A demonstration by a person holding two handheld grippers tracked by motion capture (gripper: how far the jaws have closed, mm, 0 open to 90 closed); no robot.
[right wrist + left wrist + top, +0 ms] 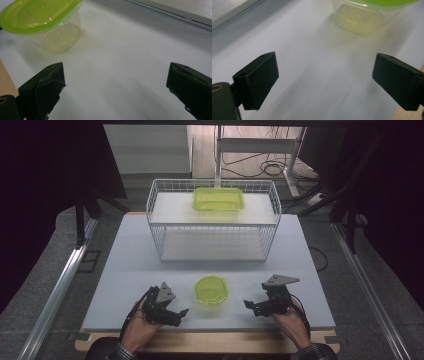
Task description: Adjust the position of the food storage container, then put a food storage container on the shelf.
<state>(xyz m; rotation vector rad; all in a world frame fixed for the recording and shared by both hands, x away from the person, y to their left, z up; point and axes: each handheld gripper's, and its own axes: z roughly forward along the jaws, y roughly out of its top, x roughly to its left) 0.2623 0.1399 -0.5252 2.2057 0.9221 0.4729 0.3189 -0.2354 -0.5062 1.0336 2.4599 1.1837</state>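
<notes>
A small round tub (211,290) with a green lid is seen near the front edge of the desk (125,270), midway between the two grippers and touched by neither. The left gripper (183,312) is spread wide with nothing between its jaws; the right gripper (247,304) is likewise spread and empty. For a clean pickup, the tub is best approached level and low — pads placed on the clear wall below the lid rim, squeezed gently, since thin plastic is likely to flex. A wire basket (155,220) at the back edge already carries a larger green-lidded box (218,199) on top.
</notes>
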